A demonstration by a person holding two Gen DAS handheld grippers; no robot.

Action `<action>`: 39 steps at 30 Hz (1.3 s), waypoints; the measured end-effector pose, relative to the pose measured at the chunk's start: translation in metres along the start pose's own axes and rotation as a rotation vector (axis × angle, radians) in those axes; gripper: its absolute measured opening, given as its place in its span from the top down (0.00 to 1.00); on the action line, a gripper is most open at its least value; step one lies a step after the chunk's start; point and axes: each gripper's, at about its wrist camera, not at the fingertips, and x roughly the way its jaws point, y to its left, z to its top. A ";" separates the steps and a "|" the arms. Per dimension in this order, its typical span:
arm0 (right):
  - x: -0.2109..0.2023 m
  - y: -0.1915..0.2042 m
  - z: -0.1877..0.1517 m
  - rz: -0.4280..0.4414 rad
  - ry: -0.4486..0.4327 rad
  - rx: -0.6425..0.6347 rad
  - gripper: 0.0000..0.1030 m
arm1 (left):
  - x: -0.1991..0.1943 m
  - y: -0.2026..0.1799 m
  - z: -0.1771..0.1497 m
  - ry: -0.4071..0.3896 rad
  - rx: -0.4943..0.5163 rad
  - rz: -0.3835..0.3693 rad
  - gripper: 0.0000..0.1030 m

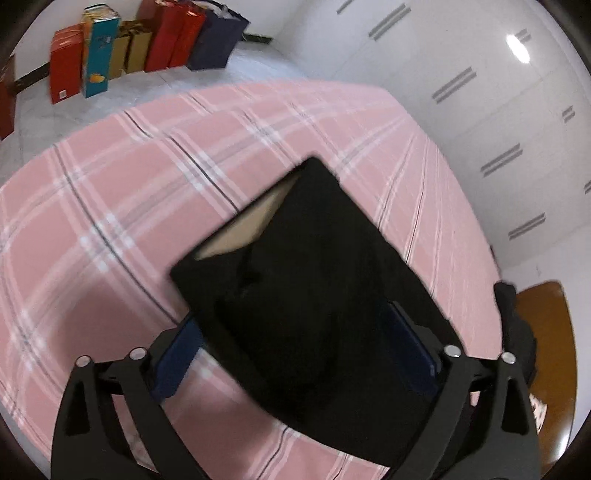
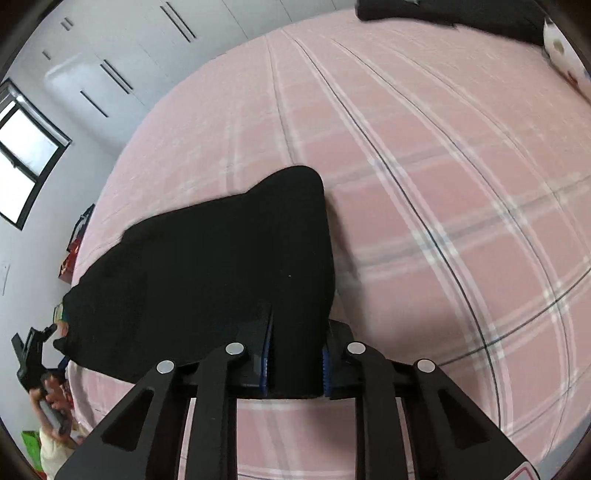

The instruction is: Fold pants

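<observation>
Black pants (image 1: 317,288) lie folded into a thick rectangle on the pink plaid bed (image 1: 129,184), with a tan inner lining (image 1: 243,229) showing at the far left edge. My left gripper (image 1: 291,317) stands open, its blue pads (image 1: 177,354) spread wide on either side of the near end of the pants, not pressing on them. In the right wrist view the pants (image 2: 207,266) stretch away to the left. My right gripper (image 2: 299,321) is shut on a raised fold of the pants at their near right corner, with black cloth filling the gap between the blue pads (image 2: 266,354).
Gift bags and boxes (image 1: 147,48) stand on the floor beyond the bed, beside a white wardrobe (image 1: 480,110). A dark garment (image 2: 443,14) and a white patterned pillow (image 2: 561,48) lie at the bed's far end. A window (image 2: 26,155) is on the left. A hand (image 2: 51,398) holds a black tool by the pants' far end.
</observation>
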 end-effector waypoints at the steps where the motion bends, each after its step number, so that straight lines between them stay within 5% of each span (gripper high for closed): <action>1: 0.010 -0.003 -0.004 -0.027 0.035 -0.009 0.71 | 0.006 -0.004 -0.004 -0.011 0.009 0.030 0.07; 5: -0.029 0.027 -0.011 -0.203 -0.166 -0.037 0.52 | 0.010 -0.017 -0.011 -0.038 0.050 0.118 0.06; 8: -0.047 0.087 -0.022 -0.222 -0.246 -0.195 0.37 | 0.006 -0.015 -0.012 -0.045 0.021 0.102 0.06; 12: -0.009 0.180 -0.056 -0.048 -0.123 -0.449 0.33 | -0.007 -0.006 -0.017 -0.049 -0.013 0.070 0.06; 15: 0.033 0.236 -0.084 -0.019 -0.045 -0.585 0.34 | -0.012 -0.003 -0.022 -0.044 -0.008 0.060 0.06; 18: 0.068 0.264 -0.094 -0.062 -0.013 -0.633 0.41 | -0.007 -0.005 -0.022 -0.035 0.018 0.070 0.05; 20: 0.082 0.267 -0.089 -0.092 -0.030 -0.619 0.62 | -0.004 -0.006 -0.020 -0.039 0.027 0.077 0.05; 23: 0.077 0.270 -0.071 -0.024 -0.042 -0.532 0.90 | 0.000 -0.006 -0.017 -0.042 0.033 0.072 0.05; 26: 0.063 0.286 -0.055 0.046 -0.097 -0.507 0.91 | 0.001 -0.002 -0.014 -0.049 0.014 0.049 0.05; 29: 0.104 0.299 -0.059 0.055 0.012 -0.540 0.80 | 0.004 -0.003 -0.013 -0.055 0.017 0.052 0.05; 30: 0.112 0.295 -0.063 0.043 0.007 -0.540 0.80 | 0.005 -0.004 -0.013 -0.057 0.017 0.058 0.05; 32: 0.098 0.292 -0.066 0.100 -0.046 -0.511 0.59 | 0.008 -0.007 -0.012 -0.067 0.025 0.077 0.05; 35: 0.069 0.275 -0.055 0.169 -0.129 -0.388 0.44 | 0.013 -0.010 -0.010 -0.078 0.047 0.088 0.05; 36: 0.060 0.263 -0.051 0.143 -0.169 -0.340 0.40 | 0.012 -0.011 -0.010 -0.087 0.056 0.076 0.08; 37: 0.052 0.247 -0.049 0.097 -0.213 -0.287 0.36 | 0.011 -0.011 -0.009 -0.098 0.058 0.079 0.38; 39: 0.046 0.221 -0.046 0.032 -0.257 -0.224 0.35 | 0.007 -0.015 -0.006 -0.091 0.071 0.106 0.79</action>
